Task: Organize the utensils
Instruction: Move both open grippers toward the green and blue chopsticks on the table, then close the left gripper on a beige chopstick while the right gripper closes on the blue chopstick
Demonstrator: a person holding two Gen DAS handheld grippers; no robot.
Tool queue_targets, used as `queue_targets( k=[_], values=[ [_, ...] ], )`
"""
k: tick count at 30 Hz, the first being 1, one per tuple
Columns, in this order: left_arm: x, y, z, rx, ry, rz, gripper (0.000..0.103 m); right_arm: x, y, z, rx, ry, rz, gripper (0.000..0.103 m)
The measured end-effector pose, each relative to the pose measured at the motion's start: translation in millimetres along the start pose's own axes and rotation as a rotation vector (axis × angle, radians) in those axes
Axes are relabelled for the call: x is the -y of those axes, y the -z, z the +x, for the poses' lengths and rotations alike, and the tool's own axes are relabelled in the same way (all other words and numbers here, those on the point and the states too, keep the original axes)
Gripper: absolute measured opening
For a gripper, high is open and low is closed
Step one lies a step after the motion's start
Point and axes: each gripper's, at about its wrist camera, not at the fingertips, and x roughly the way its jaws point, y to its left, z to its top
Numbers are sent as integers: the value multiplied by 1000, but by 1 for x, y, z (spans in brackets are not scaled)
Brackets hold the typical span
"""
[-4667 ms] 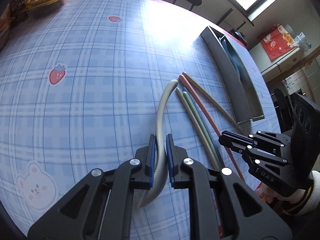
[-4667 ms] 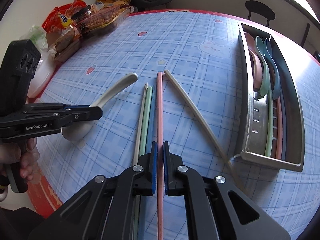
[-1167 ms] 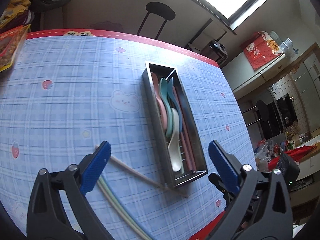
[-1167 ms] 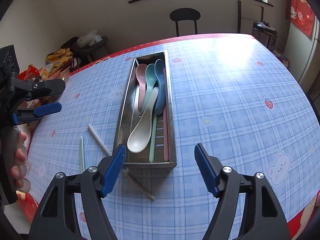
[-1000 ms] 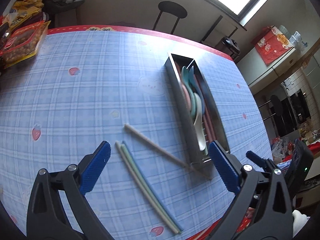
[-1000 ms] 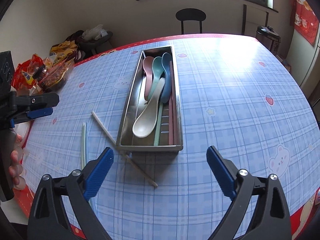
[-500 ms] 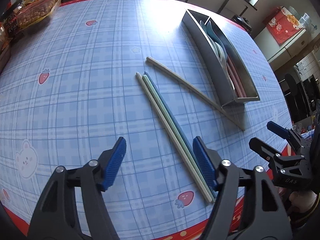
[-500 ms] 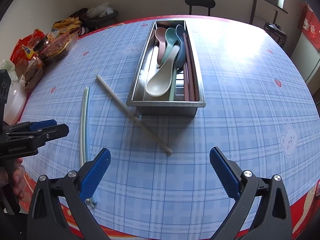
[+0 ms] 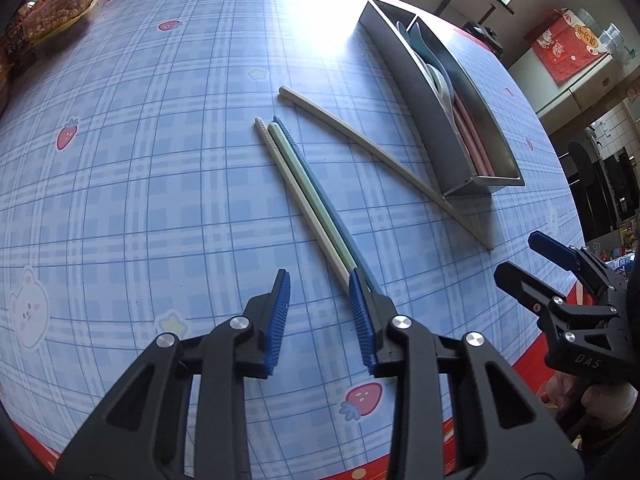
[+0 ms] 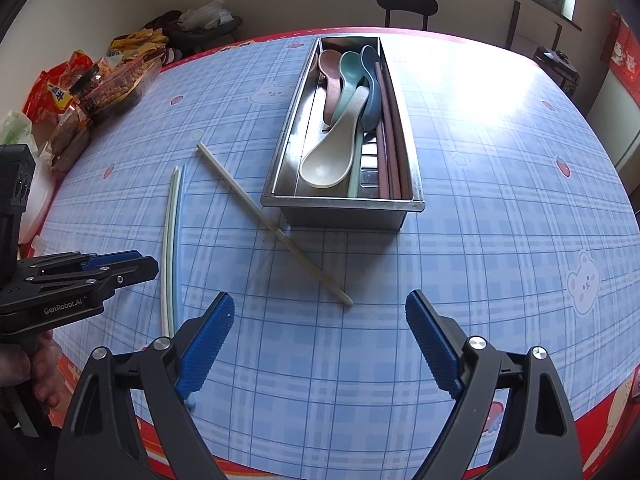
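Observation:
A steel utensil tray (image 10: pixel 344 205) holds pink, green, blue and cream spoons (image 10: pixel 334 152) and pink chopsticks (image 10: pixel 390 136); it also shows in the left wrist view (image 9: pixel 424 120). On the table lie a bundle of cream, green and blue chopsticks (image 9: pixel 308 196), also seen in the right wrist view (image 10: pixel 171 248), and a lone beige chopstick (image 9: pixel 380 156), (image 10: pixel 276 228). My left gripper (image 9: pixel 320 308) is open and empty, its right finger over the bundle's near end. My right gripper (image 10: pixel 320 344) is wide open and empty, just short of the beige chopstick's tip.
Snack packets (image 10: pixel 92 84) sit at the table's far left edge, also in the left wrist view (image 9: pixel 52 8). The red table edge (image 10: pixel 600 432) runs close below both grippers. A black stool (image 10: pixel 406 4) stands beyond the table.
Both grippers dropped from above the tray towards the near table edge. My left gripper narrowed and came down at the chopstick bundle's near end. My right gripper moved closer to the beige chopstick.

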Motion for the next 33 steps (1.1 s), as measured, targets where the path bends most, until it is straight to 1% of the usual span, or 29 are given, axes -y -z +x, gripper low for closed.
queue_targets(
  k=[5, 10, 20, 21, 22, 23, 25, 26, 30, 33],
  values=[
    [7, -3, 3, -1, -27, 31, 32, 1, -2, 0, 7, -3, 6, 85],
    [17, -4, 6, -1, -80, 81, 31, 3, -4, 1, 7, -6, 10, 85],
    [26, -6, 10, 7, -108, 112, 31, 2, -3, 1, 6, -9, 11, 85],
    [25, -6, 9, 8, -100, 111, 28, 2, -3, 1, 5, -8, 14, 85],
    [25, -5, 9, 8, -89, 111, 21, 3, -3, 2, 5, -8, 17, 85],
    [26, -5, 9, 9, -87, 119, 19, 3, -3, 2, 4, -8, 19, 85],
    [29, -4, 8, 8, -101, 140, 10, 2, -3, 1, 6, -8, 17, 85],
    [29, -4, 8, 5, -108, 142, 10, 1, -3, 1, 9, -9, 15, 85],
    [23, -3, 7, 1, -93, 112, 11, 2, -3, -1, 12, -10, 17, 85],
    [22, -4, 8, -5, -99, 117, 17, 2, -2, 0, 5, -21, 19, 80]
  ],
)
